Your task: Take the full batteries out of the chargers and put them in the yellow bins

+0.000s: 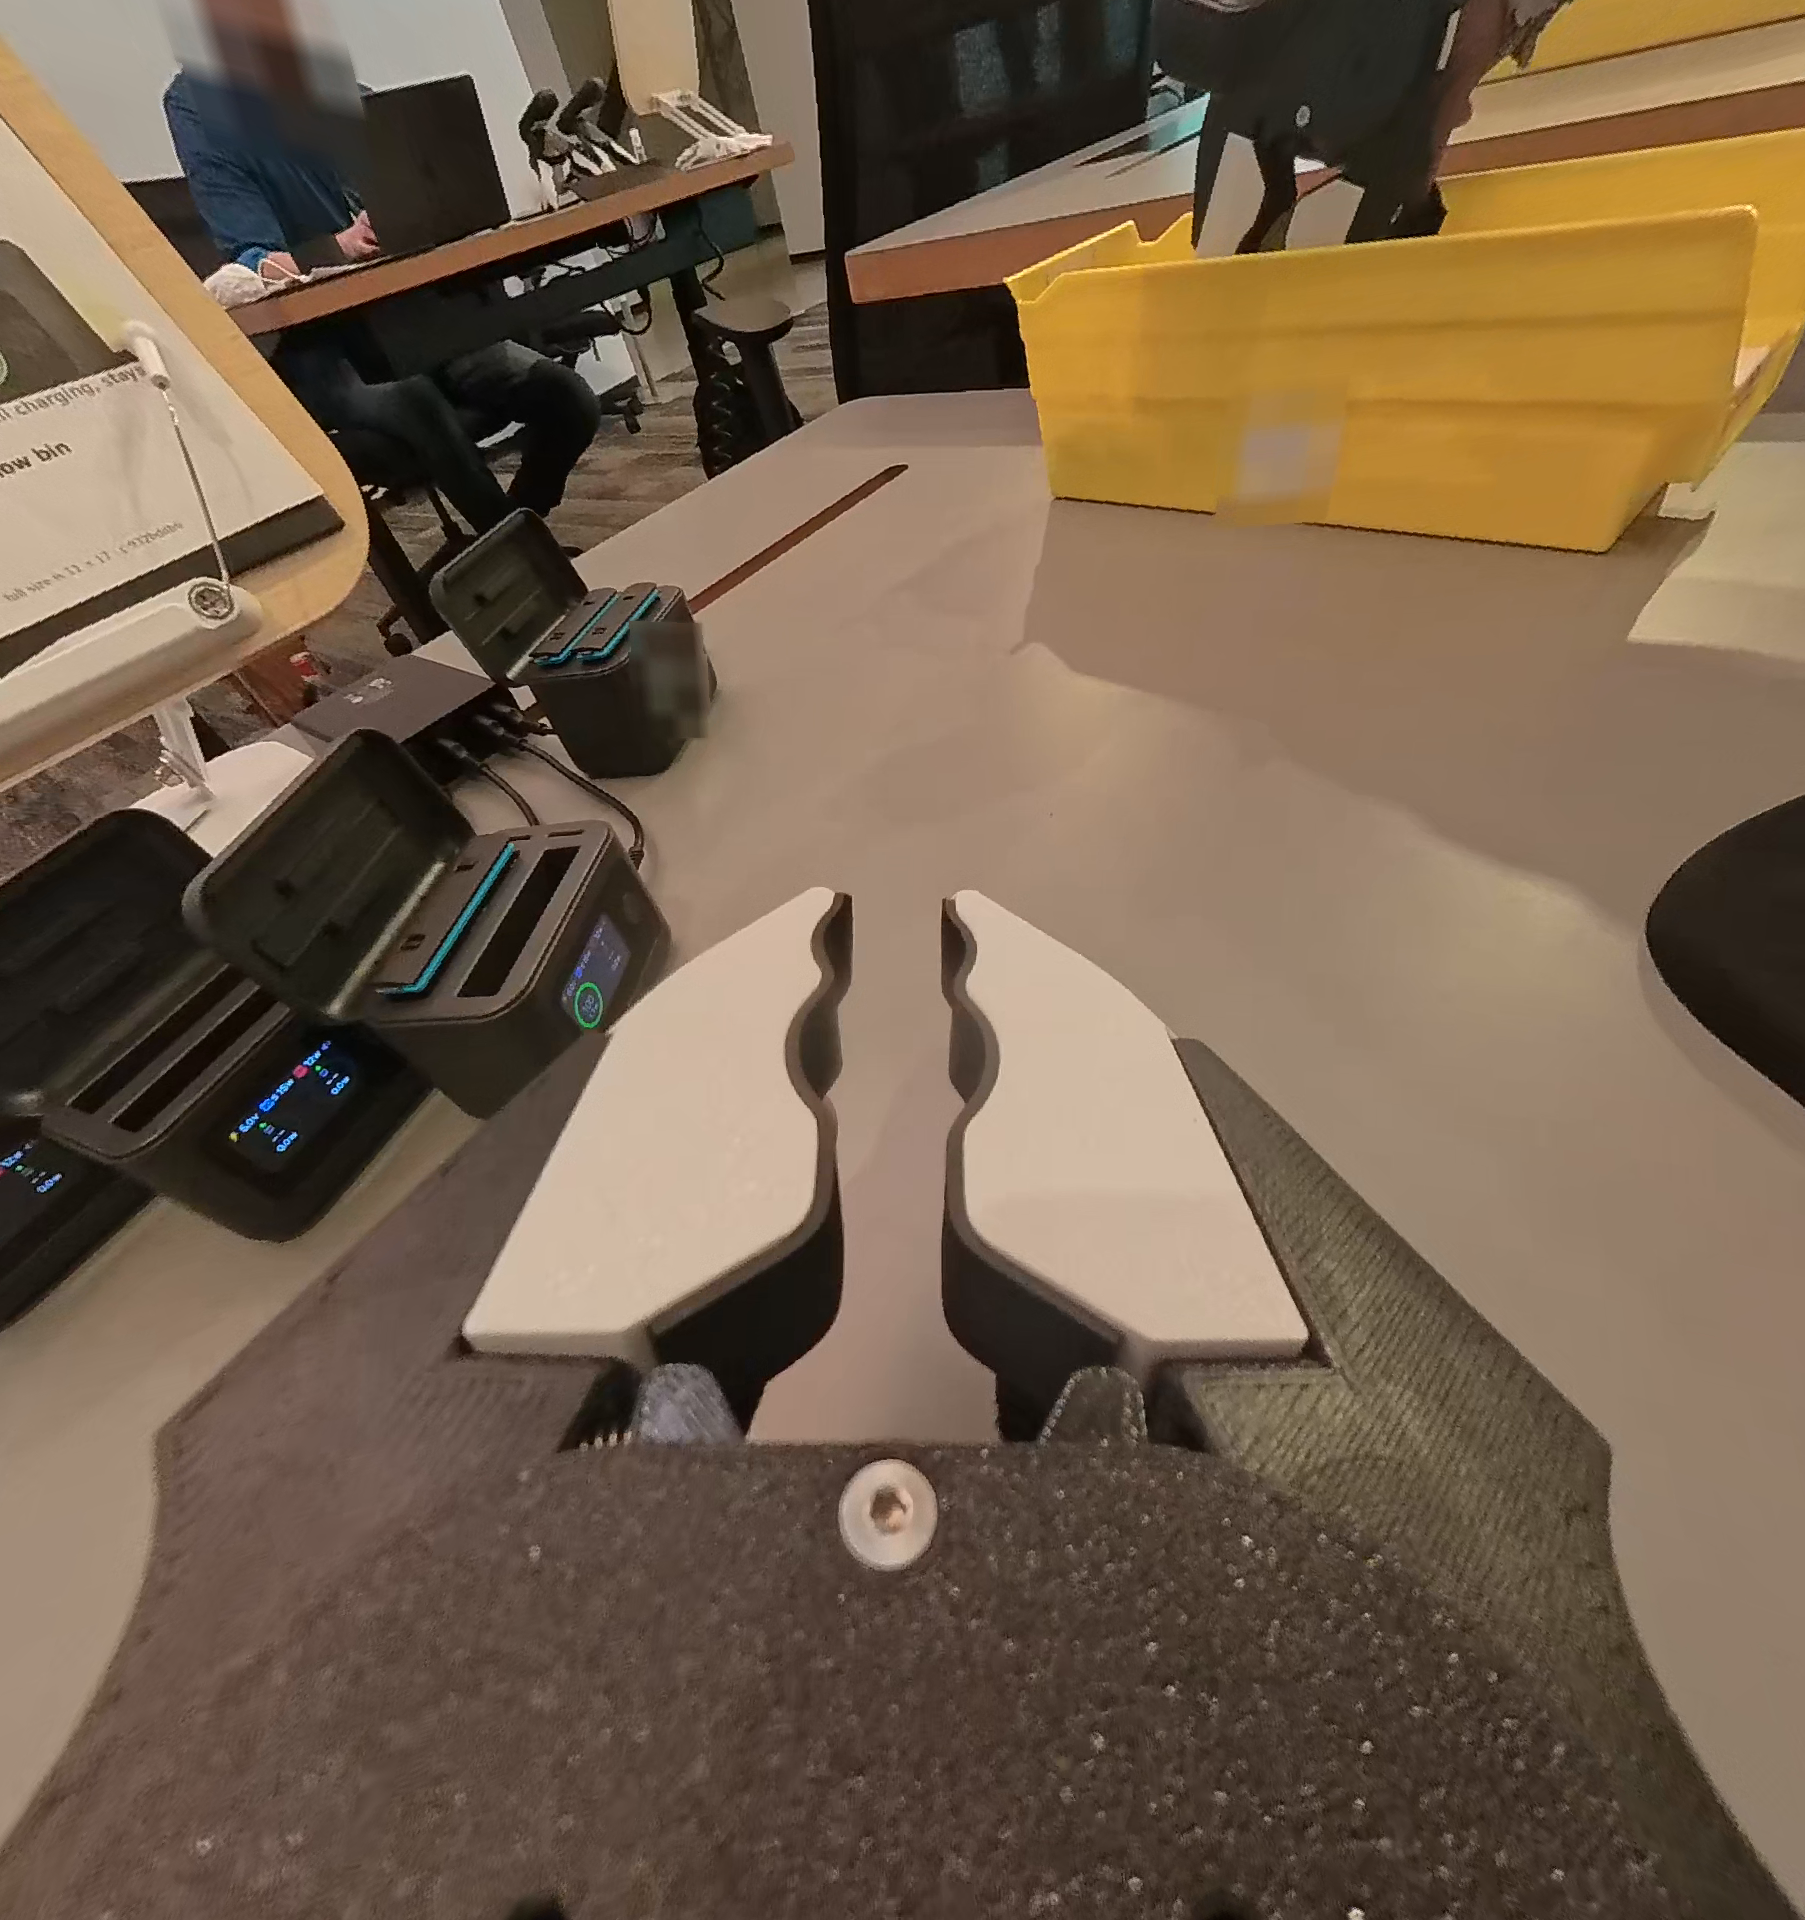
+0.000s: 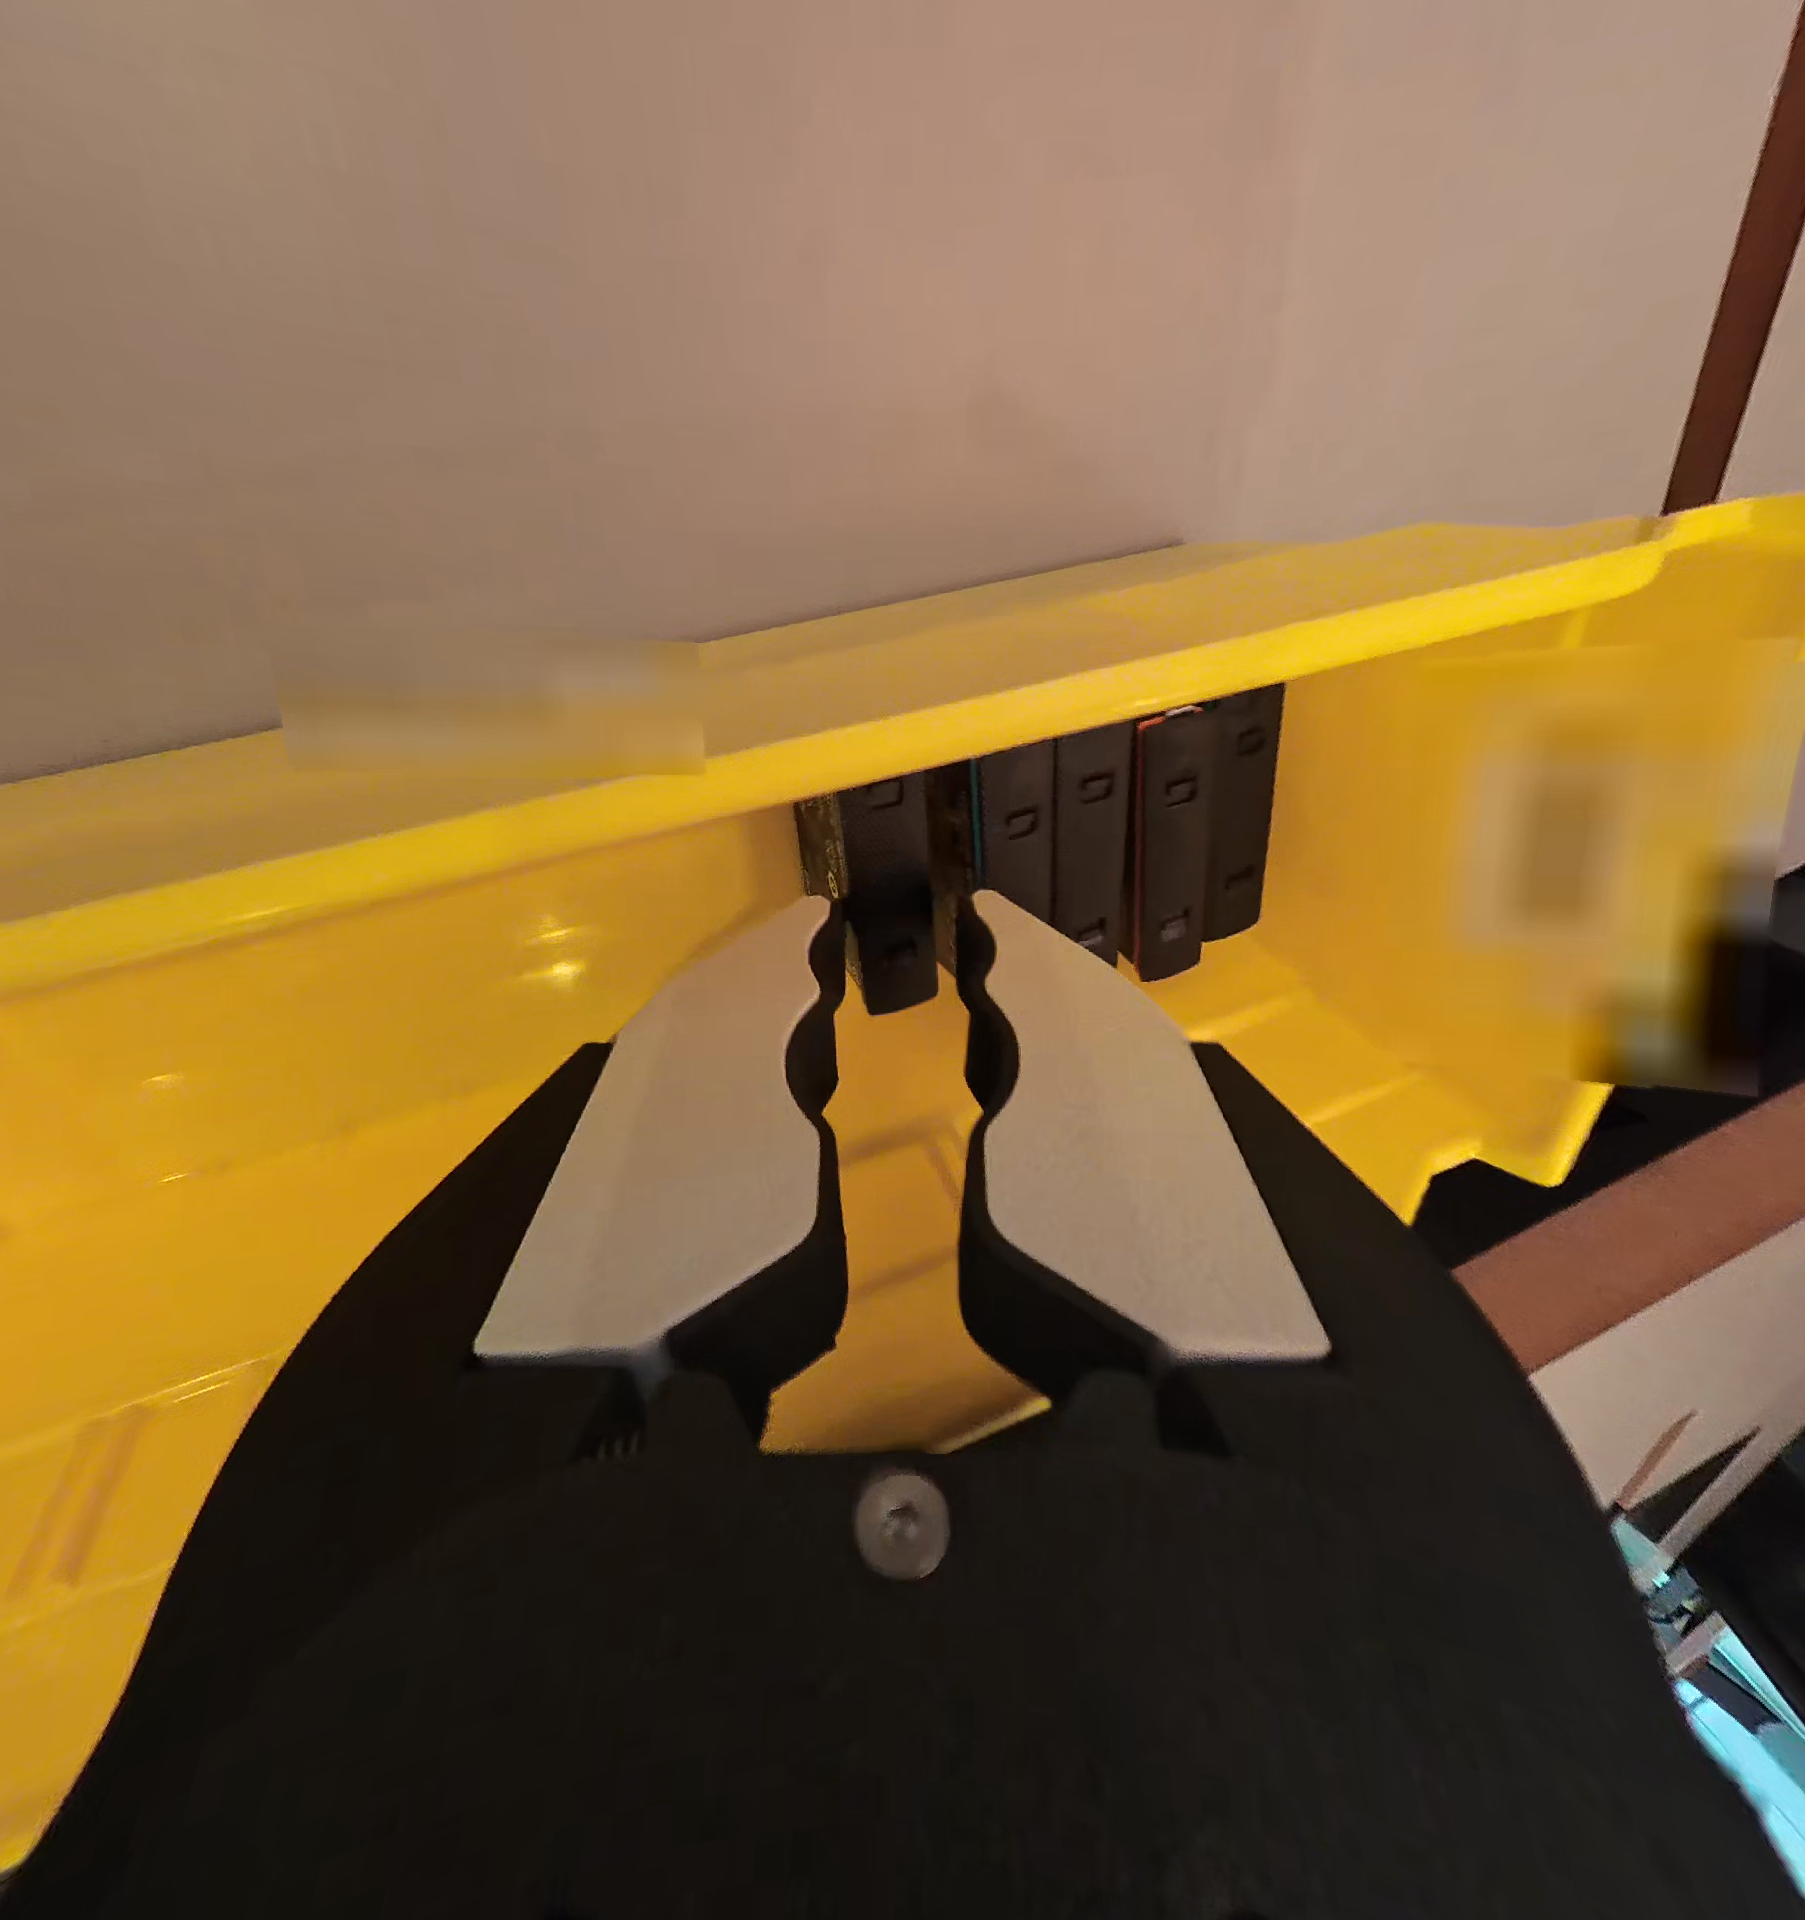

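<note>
In the left wrist view, several black chargers with open lids stand at the left: a near one (image 1: 524, 966) with a teal-edged battery (image 1: 451, 925) in one slot, a far one (image 1: 617, 675) holding batteries (image 1: 597, 634), and more (image 1: 202, 1091) at the edge. My left gripper (image 1: 898, 914) hovers over the grey table, jaws slightly apart and empty. A yellow bin (image 1: 1397, 395) stands at the back right. In the right wrist view, my right gripper (image 2: 896, 920) reaches into the yellow bin (image 2: 1085, 644), its tips on either side of a black battery (image 2: 890, 862). Several more batteries (image 2: 1095, 831) stand beside it against the bin wall.
A printed sign on a stand (image 1: 77, 416) leans at the left, above the chargers. A black power hub with cables (image 1: 399, 696) lies between the chargers. A black chair (image 1: 1771, 956) juts in at the right edge. A person (image 1: 285, 187) sits at a far desk. Left tips to right tips: about 40 cm.
</note>
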The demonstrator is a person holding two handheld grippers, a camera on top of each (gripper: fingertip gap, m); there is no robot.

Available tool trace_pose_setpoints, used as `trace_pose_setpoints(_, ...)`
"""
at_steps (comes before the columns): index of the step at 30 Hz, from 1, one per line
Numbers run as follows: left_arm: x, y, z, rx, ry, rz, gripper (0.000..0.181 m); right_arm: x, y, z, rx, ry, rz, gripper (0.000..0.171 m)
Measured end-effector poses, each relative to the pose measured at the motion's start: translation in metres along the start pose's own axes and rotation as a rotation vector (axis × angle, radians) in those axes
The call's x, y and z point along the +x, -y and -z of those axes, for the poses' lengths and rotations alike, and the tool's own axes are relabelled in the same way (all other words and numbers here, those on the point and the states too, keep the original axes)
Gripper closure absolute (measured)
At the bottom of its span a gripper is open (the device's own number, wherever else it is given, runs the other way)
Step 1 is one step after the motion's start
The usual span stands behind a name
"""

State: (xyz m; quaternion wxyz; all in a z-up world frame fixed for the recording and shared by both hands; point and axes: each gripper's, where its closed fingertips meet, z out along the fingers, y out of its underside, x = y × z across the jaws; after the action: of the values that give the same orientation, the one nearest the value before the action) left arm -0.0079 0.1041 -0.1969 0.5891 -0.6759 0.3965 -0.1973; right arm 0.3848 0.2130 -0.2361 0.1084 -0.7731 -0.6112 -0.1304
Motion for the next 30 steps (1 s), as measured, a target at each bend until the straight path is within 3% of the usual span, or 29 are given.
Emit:
trace_pose_setpoints(7,-0.003,-0.001,0.0,-0.007,0.017,-0.001,0.166,0.014,0.002,0.015,0.02,-0.082,-0.033,0.152)
trace_pose_setpoints(12,-0.015,-0.001,0.003,-0.012,0.085,0.012,0.168,0.04,0.03,0.06,0.176,-0.236,-0.177,0.155)
trace_pose_setpoints(20,-0.036,0.0,0.009,-0.016,0.202,0.02,0.171,0.019,0.167,0.134,0.628,-0.377,-0.458,0.167)
trace_pose_setpoints(25,-0.047,-0.004,0.012,-0.042,0.266,-0.004,0.171,-0.024,0.246,0.134,0.848,-0.309,-0.627,0.171)
trace_pose_setpoints(30,-0.064,-0.011,0.014,-0.061,0.32,0.023,0.168,-0.071,0.296,0.12,0.932,-0.225,-0.757,0.171)
